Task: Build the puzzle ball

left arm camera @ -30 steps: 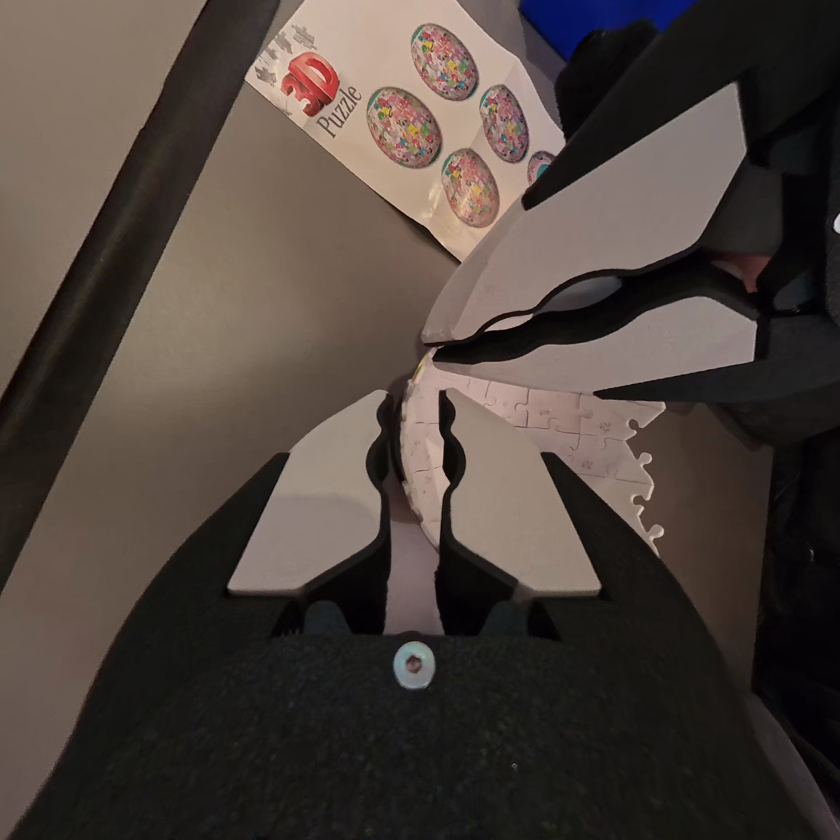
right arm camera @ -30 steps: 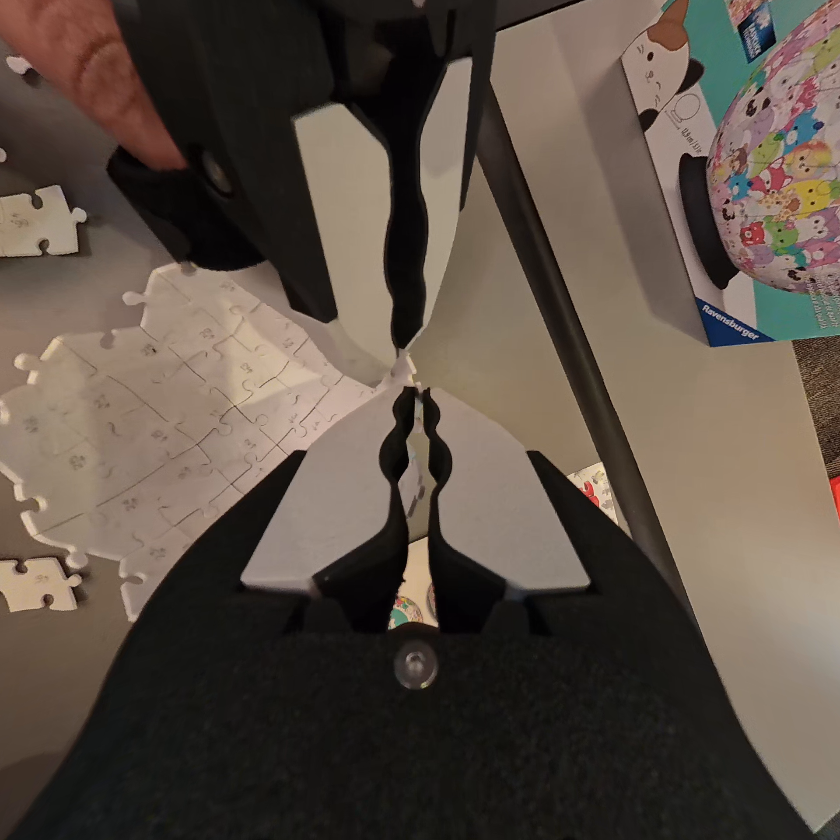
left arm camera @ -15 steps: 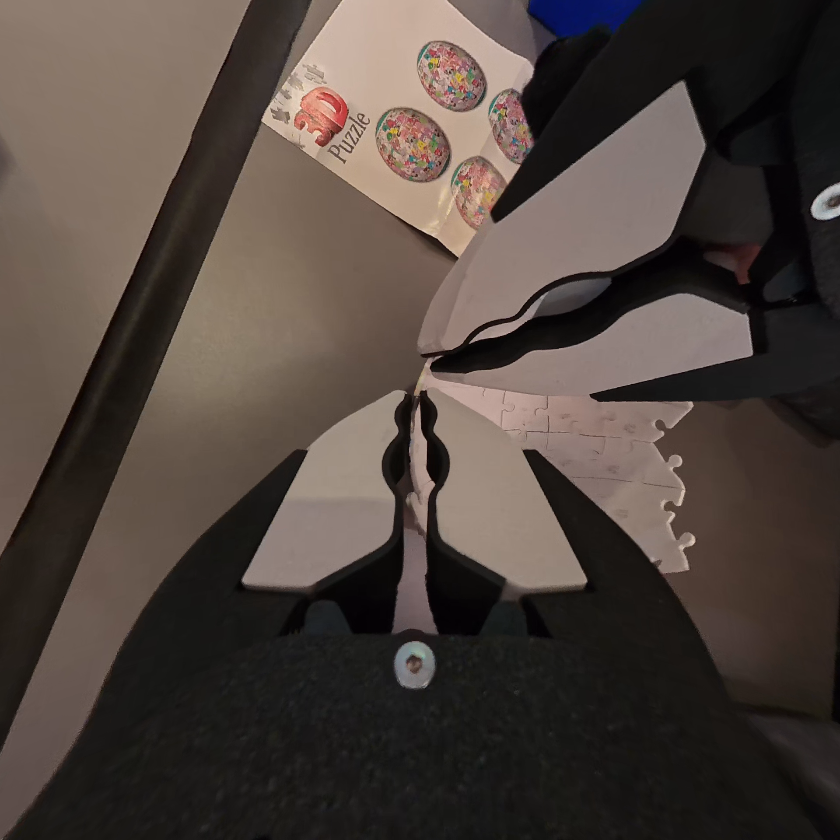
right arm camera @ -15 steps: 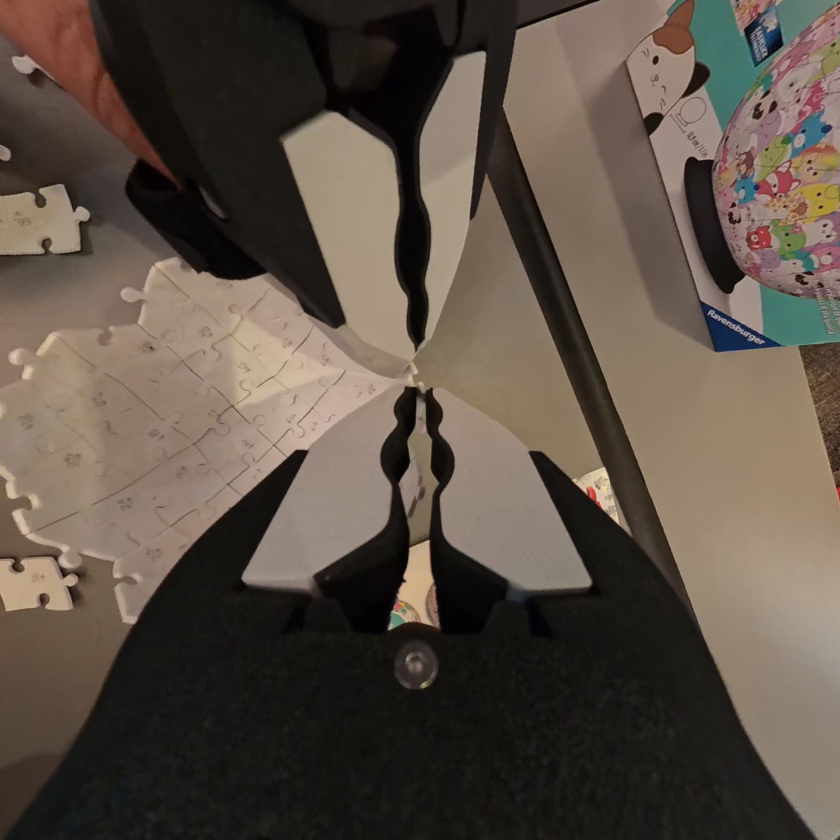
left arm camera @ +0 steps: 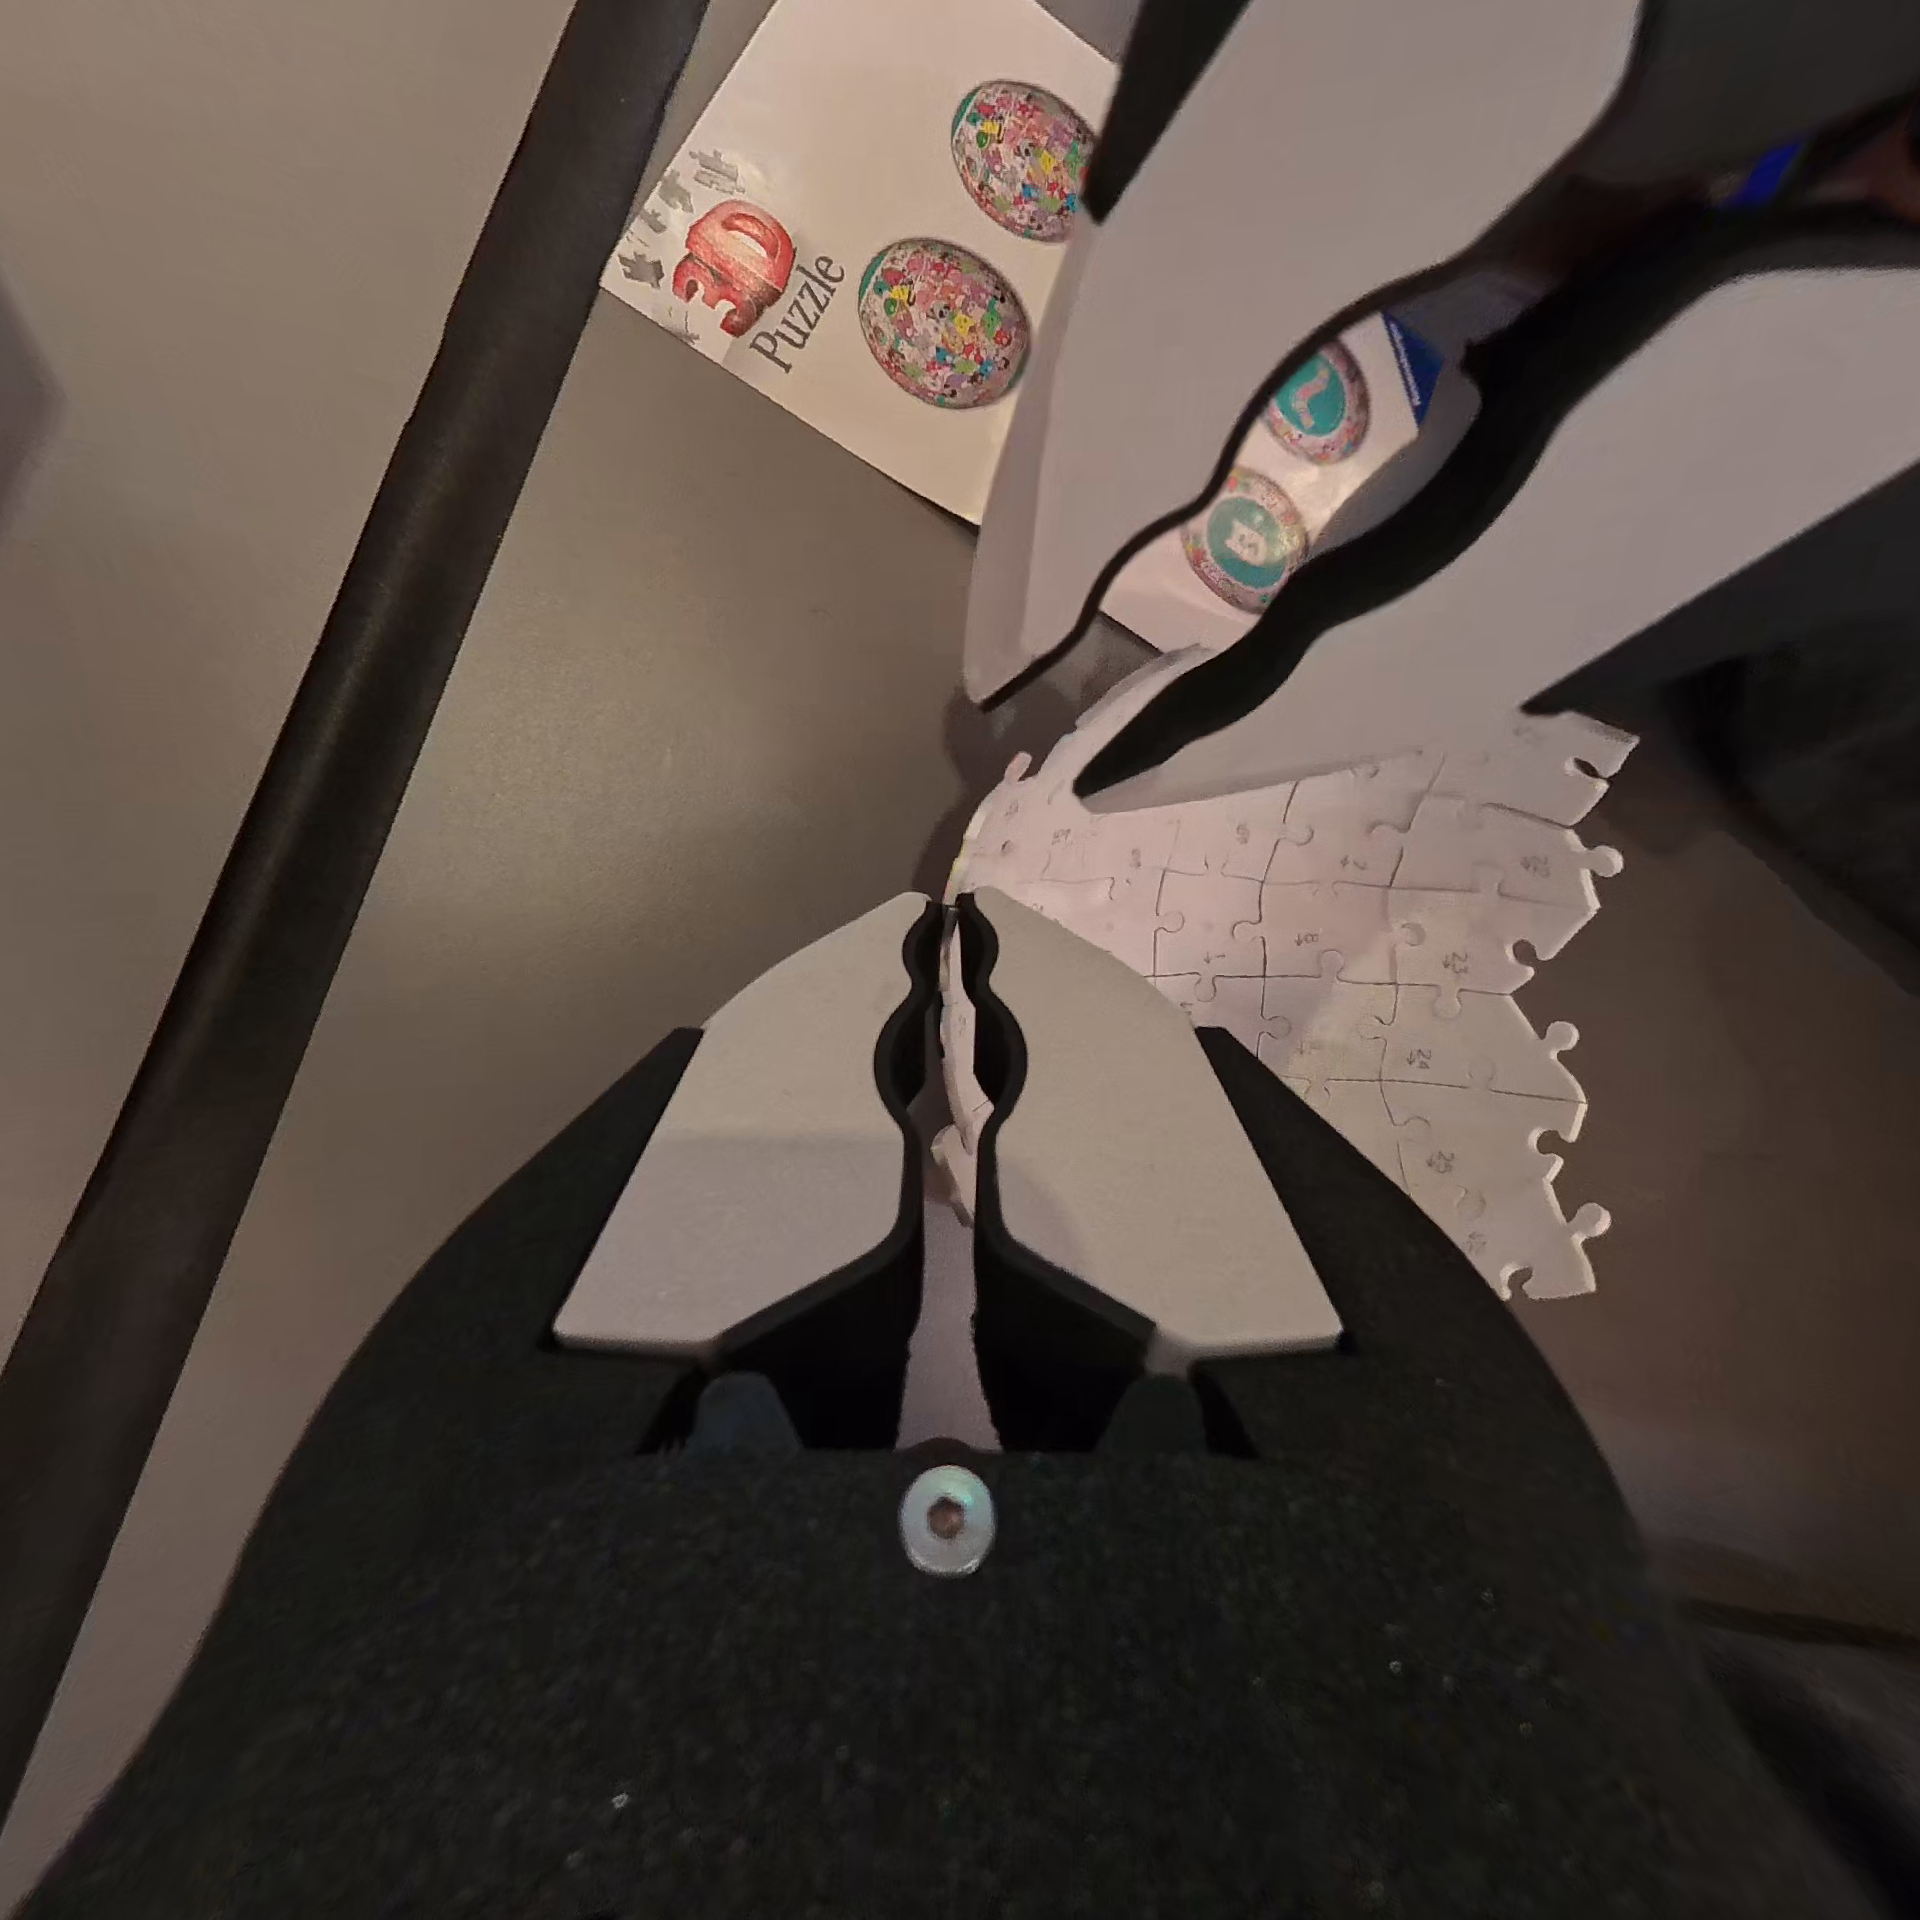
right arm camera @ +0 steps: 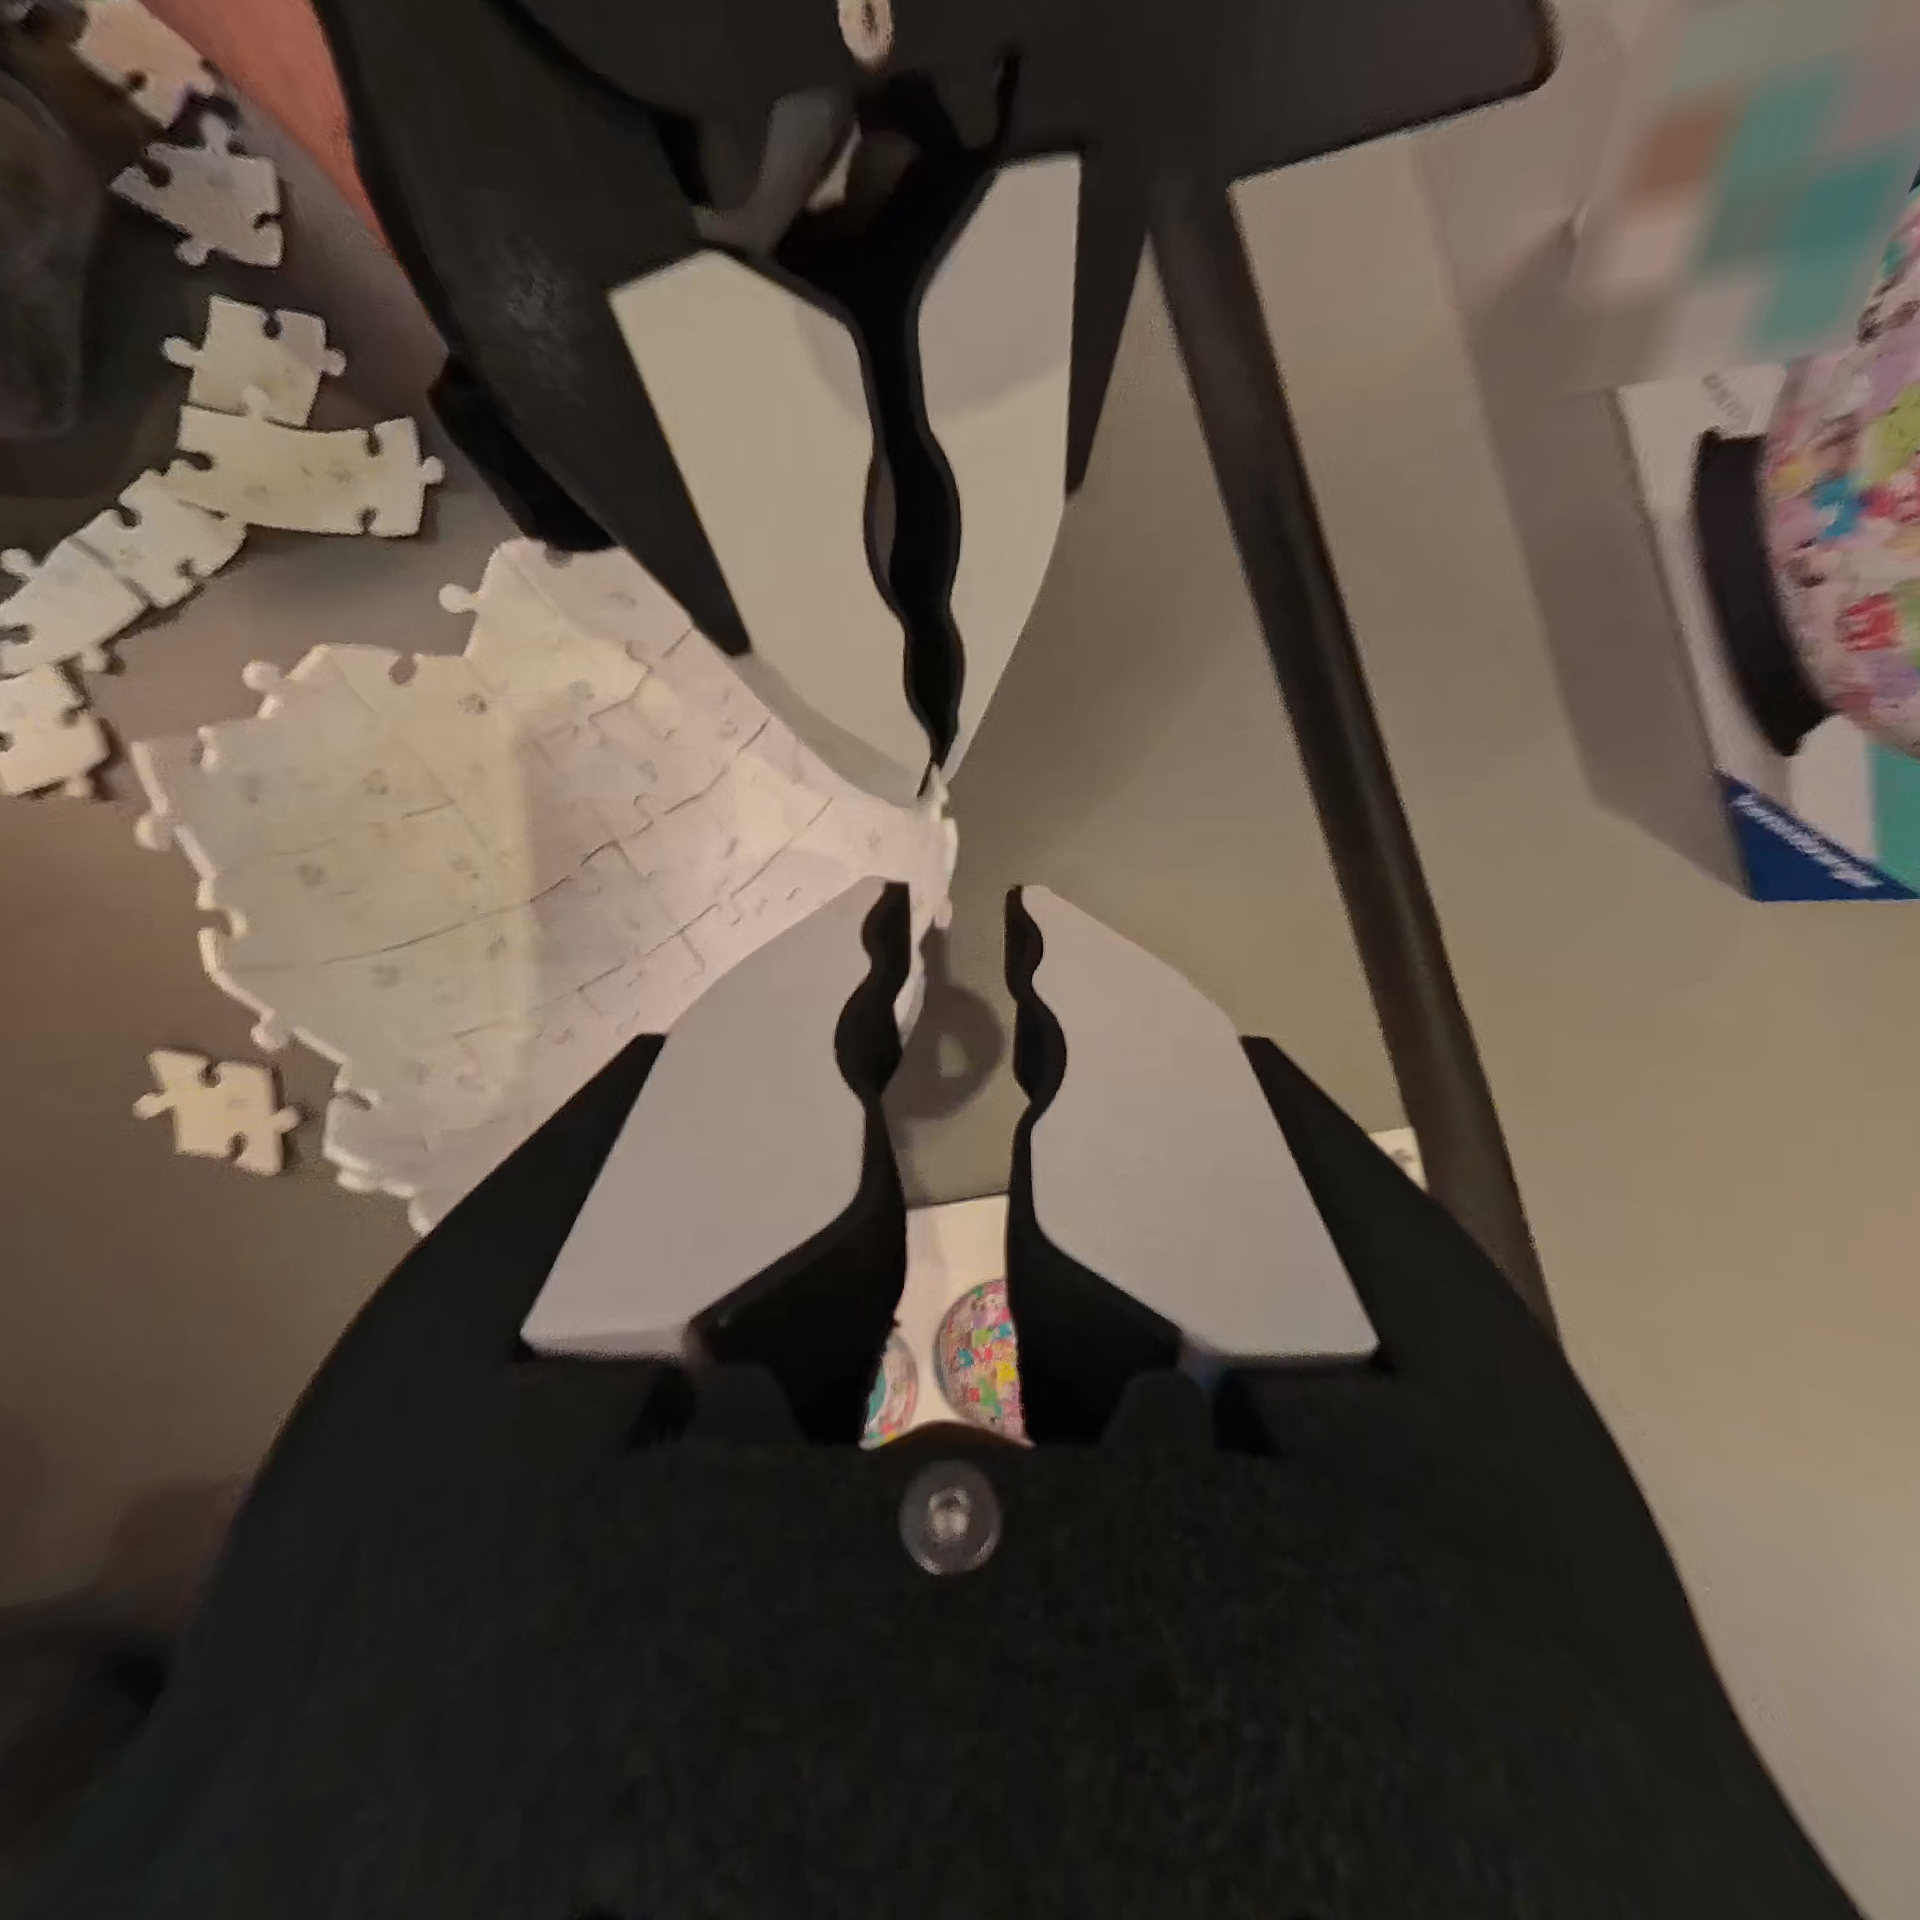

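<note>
grey table [right arm camera: 1195, 831] bears puzzle box [right arm camera: 1787, 623], leaflet [left arm camera: 862, 260].

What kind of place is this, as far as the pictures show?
Probably an indoor desk or work table, likely in a home or office. A grey tabletop holds loose puzzle pieces, a half-built curved puzzle section, a printed instruction sheet and the puzzle box.

Grey table, a divider strip, and printed packaging

A black strip [left arm camera: 395, 582] runs straight across the grey table [left arm camera: 623, 707], splitting it into two parts. A white printed sheet [left arm camera: 862, 187] with pictures of colourful balls lies flat just beside the strip. Across the strip stands a box [right arm camera: 1662, 582], blurred, with a colourful ball pictured on its front.
</note>
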Available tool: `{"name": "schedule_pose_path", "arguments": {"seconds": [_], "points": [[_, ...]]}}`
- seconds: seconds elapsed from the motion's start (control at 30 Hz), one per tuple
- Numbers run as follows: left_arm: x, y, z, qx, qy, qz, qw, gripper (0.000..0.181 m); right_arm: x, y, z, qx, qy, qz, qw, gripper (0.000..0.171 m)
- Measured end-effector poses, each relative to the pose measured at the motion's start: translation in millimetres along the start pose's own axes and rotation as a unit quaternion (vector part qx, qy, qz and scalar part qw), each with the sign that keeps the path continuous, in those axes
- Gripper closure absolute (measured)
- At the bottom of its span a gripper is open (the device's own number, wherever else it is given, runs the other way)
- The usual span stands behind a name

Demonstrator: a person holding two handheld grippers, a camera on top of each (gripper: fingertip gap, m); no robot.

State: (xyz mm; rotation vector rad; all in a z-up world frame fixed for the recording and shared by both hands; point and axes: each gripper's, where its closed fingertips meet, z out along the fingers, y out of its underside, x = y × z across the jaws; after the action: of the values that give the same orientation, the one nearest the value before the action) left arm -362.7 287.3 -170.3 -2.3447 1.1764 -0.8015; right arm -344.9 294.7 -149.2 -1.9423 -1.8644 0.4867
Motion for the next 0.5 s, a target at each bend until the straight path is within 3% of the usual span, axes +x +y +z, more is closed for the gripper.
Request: {"name": "schedule_pose_path", "arguments": {"seconds": [0.23, 0.5], "points": [[-0.1, 0.3, -0.9, 0.002, -0.001, 0.001, 1.0, 0.178, -4.9, 12.4, 7.8, -0.109, -0.075, -0.005, 0.991, 0.153], [-2.1, -0.4, -3.1, 0.016, 0.011, -0.01, 1.0, 0.178, -2.0, 11.6, 6.6, -0.121, -0.073, -0.007, 0.99, 0.158]]}}
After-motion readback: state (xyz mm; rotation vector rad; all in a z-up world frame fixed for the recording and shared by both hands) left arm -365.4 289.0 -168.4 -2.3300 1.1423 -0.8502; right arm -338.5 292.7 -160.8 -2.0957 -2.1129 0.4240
